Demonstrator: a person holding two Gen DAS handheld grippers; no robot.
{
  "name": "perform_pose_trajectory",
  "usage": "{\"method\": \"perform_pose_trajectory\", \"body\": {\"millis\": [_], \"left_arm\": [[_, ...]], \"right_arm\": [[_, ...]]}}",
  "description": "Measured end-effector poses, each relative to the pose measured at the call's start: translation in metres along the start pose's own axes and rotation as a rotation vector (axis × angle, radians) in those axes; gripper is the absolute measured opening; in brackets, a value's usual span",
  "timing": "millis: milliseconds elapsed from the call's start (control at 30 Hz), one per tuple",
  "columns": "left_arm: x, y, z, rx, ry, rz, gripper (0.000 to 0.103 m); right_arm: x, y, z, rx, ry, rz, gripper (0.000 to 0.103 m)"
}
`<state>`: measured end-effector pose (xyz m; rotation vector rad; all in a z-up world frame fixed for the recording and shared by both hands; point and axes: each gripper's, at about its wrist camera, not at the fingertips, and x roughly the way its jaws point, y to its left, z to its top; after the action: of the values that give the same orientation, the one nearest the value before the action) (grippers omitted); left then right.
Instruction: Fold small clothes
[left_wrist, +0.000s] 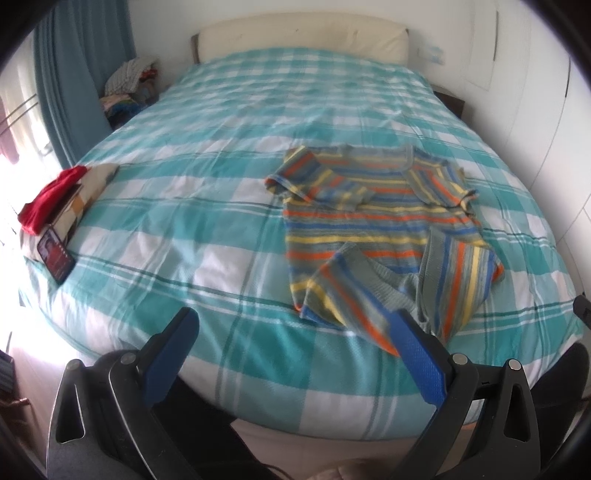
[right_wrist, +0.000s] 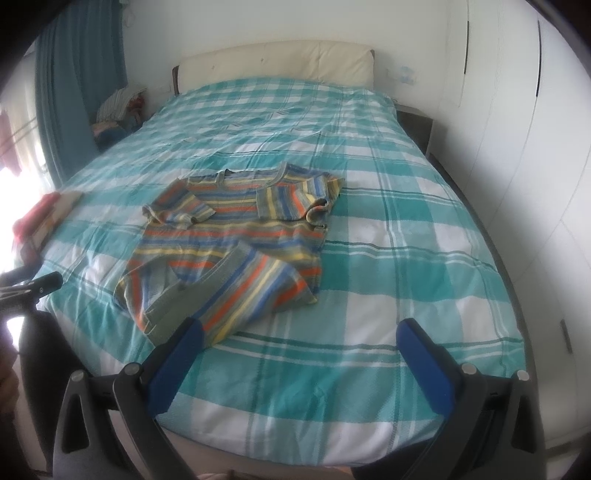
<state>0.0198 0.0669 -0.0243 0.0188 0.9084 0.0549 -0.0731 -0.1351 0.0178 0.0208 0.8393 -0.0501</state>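
Note:
A small striped knit sweater (left_wrist: 384, 221) (right_wrist: 236, 236) in grey, orange, yellow and blue lies on the teal-and-white checked bedspread (left_wrist: 221, 206) (right_wrist: 406, 258). Both sleeves are folded in over the chest, and the bottom hem is flipped up in rumpled flaps. My left gripper (left_wrist: 295, 325) is open above the near edge of the bed, its right finger (left_wrist: 417, 354) just in front of the sweater's hem. My right gripper (right_wrist: 301, 336) is open too, with its left finger (right_wrist: 177, 362) beside the lower hem. Neither holds anything.
A red cloth on folded fabric (left_wrist: 55, 199) and a phone (left_wrist: 55, 258) lie at the bed's left edge. A pile of clothes (left_wrist: 129, 85) sits by the blue curtain (left_wrist: 70, 74). A cream headboard (left_wrist: 303, 37) and white wardrobe doors (right_wrist: 535, 147) bound the bed.

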Motion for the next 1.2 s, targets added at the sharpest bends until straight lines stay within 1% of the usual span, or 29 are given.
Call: {"method": "perform_pose_trajectory", "body": {"millis": [133,233,400,667,867,933,1000,1033,1067,1100,1133,1200], "left_arm": [[0.002,0.007,0.001,0.002,0.012,-0.016,0.103],[0.006,0.008,0.002,0.021,0.012,-0.035,0.103],[0.017,0.009,0.006,0.052,0.045,-0.058,0.103],[0.021,-0.010,0.007,0.130,0.052,-0.093,0.103],[0.020,-0.021,0.008,0.168,0.040,-0.096,0.103],[0.025,-0.024,0.014,0.201,0.035,-0.102,0.103],[0.039,-0.026,0.025,0.262,0.023,-0.137,0.103],[0.051,-0.027,0.031,0.298,0.028,-0.186,0.103],[0.066,-0.029,0.038,0.342,0.043,-0.259,0.103],[0.083,-0.032,0.042,0.388,0.065,-0.310,0.103],[0.104,-0.036,0.045,0.439,0.101,-0.322,0.102],[0.138,-0.048,0.046,0.510,0.156,-0.289,0.101]], "right_arm": [[0.002,-0.002,-0.001,0.003,0.014,0.001,0.103],[0.006,-0.003,0.000,0.000,0.026,0.011,0.103],[0.009,0.002,0.005,-0.039,0.019,0.018,0.103],[0.013,0.008,0.009,-0.054,0.016,0.028,0.103],[0.012,0.009,0.009,-0.061,0.015,0.025,0.103],[0.015,0.011,0.012,-0.083,0.014,0.026,0.103],[0.024,0.016,0.020,-0.144,-0.008,0.065,0.103],[0.031,0.019,0.026,-0.179,-0.019,0.092,0.103],[0.042,0.022,0.032,-0.213,-0.028,0.122,0.103],[0.056,0.025,0.040,-0.251,-0.029,0.162,0.103],[0.075,0.027,0.049,-0.279,-0.017,0.204,0.103],[0.124,0.034,0.068,-0.321,0.053,0.283,0.103]]}}
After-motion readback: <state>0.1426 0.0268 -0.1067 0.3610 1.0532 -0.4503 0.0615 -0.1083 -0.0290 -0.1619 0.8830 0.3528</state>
